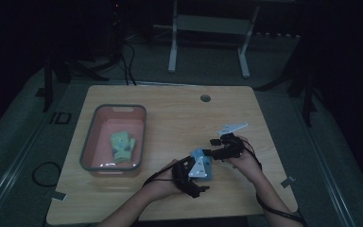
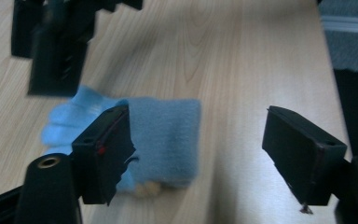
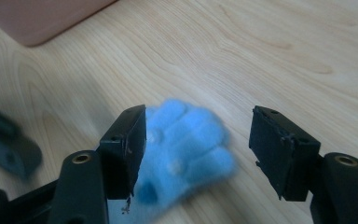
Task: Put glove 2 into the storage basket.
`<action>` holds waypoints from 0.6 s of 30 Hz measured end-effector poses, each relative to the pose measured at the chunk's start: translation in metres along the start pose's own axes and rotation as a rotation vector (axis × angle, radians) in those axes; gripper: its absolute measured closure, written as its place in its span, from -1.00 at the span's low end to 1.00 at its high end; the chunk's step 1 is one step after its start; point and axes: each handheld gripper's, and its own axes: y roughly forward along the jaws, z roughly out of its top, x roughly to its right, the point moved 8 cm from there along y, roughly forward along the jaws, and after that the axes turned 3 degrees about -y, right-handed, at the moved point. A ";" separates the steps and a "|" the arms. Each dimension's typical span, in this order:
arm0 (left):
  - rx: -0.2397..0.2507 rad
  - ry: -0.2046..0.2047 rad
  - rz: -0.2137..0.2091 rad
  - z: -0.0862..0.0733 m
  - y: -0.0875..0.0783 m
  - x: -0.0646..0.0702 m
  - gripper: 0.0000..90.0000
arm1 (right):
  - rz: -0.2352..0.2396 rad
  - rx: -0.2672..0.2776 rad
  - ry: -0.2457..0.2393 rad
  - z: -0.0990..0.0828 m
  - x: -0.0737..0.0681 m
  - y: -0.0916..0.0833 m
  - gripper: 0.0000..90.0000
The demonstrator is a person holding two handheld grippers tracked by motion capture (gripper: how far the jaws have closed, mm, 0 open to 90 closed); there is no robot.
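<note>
A light blue fuzzy glove (image 1: 208, 174) lies flat on the wooden table (image 1: 170, 104), near its front middle. My left gripper (image 1: 196, 172) hovers over it from the left, and my right gripper (image 1: 211, 149) comes in from the right. In the left gripper view the left gripper (image 2: 198, 126) is open, with the glove's cuff (image 2: 168, 135) beside its left jaw and untouched by the pads. In the right gripper view the right gripper (image 3: 200, 121) is open around the glove's finger end (image 3: 186, 144), with a gap on the right side.
A pink basin (image 1: 89, 142) with a grey rim stands at the table's left and holds a green glove (image 1: 122, 145). A cable hole (image 1: 205, 98) sits near the far edge. A white frame's legs (image 1: 172, 52) stand behind the table. Cables trail from both grippers.
</note>
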 end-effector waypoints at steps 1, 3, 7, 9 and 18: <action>-0.003 0.008 0.004 -0.001 0.002 -0.001 -0.41 | 0.008 -0.010 0.008 -0.001 0.001 0.005 -0.19; -0.011 0.024 0.015 -0.003 0.007 -0.001 -0.34 | 0.018 -0.019 0.015 -0.002 0.000 0.011 -0.19; -0.020 0.049 0.012 -0.010 0.016 -0.003 -0.25 | 0.012 -0.060 0.012 -0.009 -0.001 0.024 -0.23; -0.048 0.068 0.025 -0.016 0.022 -0.004 -0.20 | -0.008 -0.082 0.002 -0.013 0.000 0.029 -0.23; -0.103 0.117 0.067 -0.026 0.030 -0.004 0.00 | 0.005 -0.119 -0.010 -0.025 -0.002 0.038 -0.21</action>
